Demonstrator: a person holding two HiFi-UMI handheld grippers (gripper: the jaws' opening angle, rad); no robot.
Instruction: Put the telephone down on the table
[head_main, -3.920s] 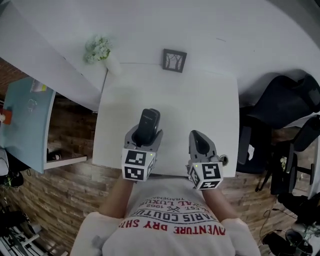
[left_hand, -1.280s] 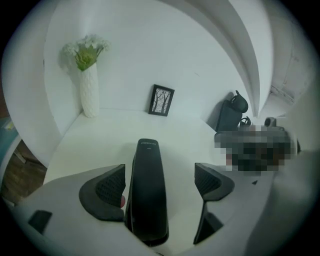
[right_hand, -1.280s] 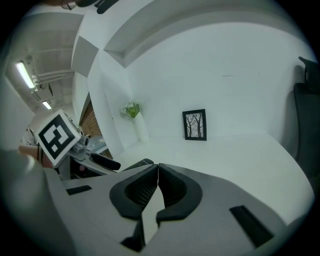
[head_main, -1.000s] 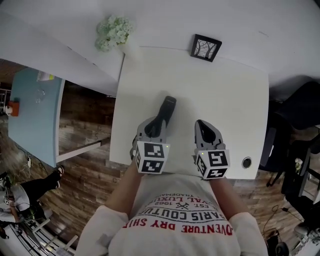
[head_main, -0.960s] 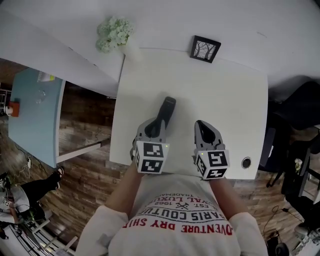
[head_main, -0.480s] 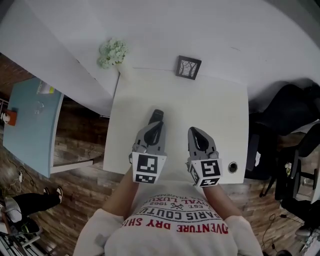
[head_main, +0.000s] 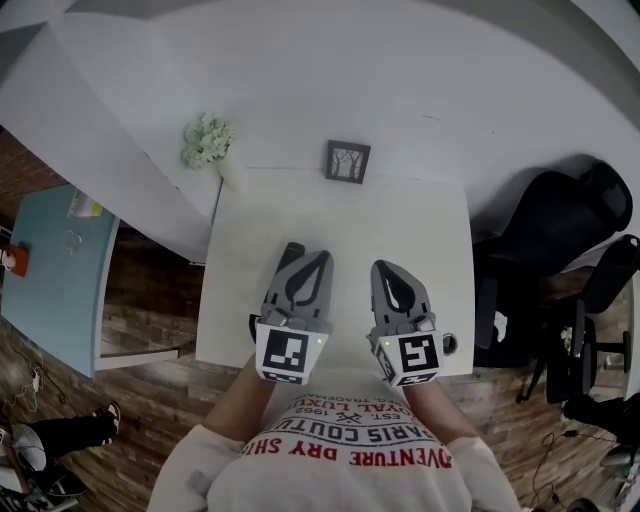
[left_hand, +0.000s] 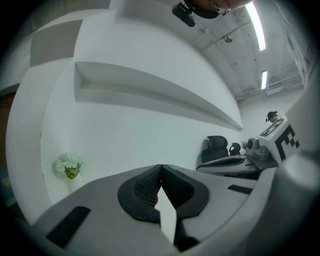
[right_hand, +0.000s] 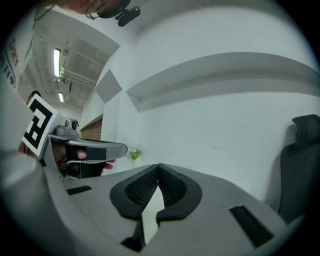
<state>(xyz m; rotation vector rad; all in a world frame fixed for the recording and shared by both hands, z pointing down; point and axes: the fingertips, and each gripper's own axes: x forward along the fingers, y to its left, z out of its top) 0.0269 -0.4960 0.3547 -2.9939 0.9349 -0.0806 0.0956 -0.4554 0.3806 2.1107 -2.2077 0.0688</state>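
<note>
The dark telephone (head_main: 289, 256) lies on the white table (head_main: 420, 220), with only its far end showing past the left side of my left gripper (head_main: 322, 256). That gripper hovers over it, shut and empty; in the left gripper view its pads (left_hand: 150, 187) meet with nothing between them and point at the white wall. My right gripper (head_main: 385, 268) is beside it, also shut and empty, and its pads (right_hand: 170, 187) are closed together. Each gripper shows in the other's view: the right gripper (left_hand: 250, 157) and the left gripper (right_hand: 85, 150).
A small framed picture (head_main: 347, 161) stands at the table's far edge, and a bunch of pale flowers (head_main: 207, 142) at its far left corner. A round cable hole (head_main: 449, 344) sits near the front right corner. Black chairs (head_main: 560, 230) stand to the right, a light blue table (head_main: 50, 270) to the left.
The telephone stuck out ahead of the left gripper's jaws; now it lies on the table beside and under that gripper, which has shut empty. Both grippers point higher, at the wall.
</note>
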